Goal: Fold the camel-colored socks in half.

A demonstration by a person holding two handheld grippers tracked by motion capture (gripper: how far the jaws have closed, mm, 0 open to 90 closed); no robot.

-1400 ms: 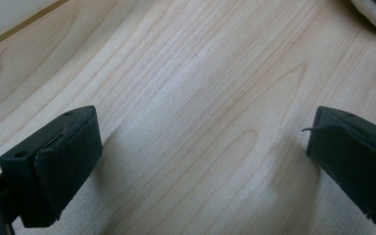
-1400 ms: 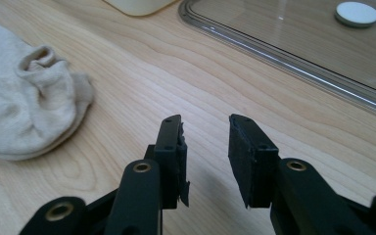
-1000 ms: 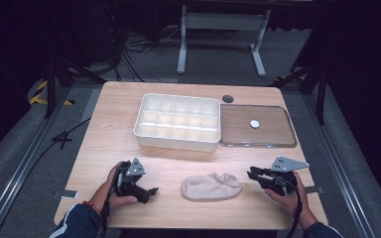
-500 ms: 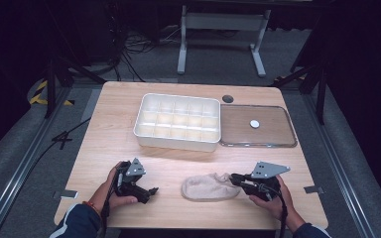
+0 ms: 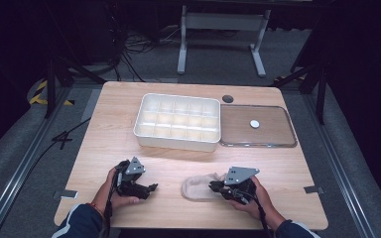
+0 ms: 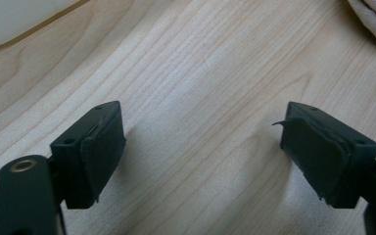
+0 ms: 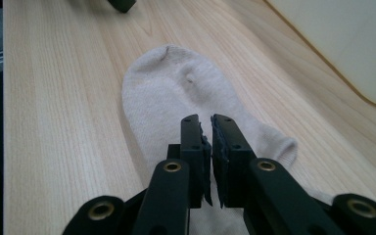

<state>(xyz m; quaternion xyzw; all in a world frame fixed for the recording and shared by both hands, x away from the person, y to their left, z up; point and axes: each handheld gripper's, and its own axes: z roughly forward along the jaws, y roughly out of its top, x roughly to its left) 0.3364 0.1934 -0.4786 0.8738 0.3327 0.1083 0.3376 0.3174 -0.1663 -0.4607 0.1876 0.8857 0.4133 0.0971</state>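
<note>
Right gripper (image 7: pixel 210 128): I'm hovering it over the sock (image 7: pixel 186 98), jaws nearly together, nothing visibly pinched.
Left gripper (image 6: pixel 203 147): I'm holding it wide, jaws just narrowing, bare wood between.
Sock: it's lying flat on the table (image 5: pixel 287 163), near the front edge between both grippers.

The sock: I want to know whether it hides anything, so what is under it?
The beige sock lies flat on the bare wooden table, with wood showing all round it. The right gripper, jaws shut, sits over its near end. What lies beneath the fabric is covered.
</note>
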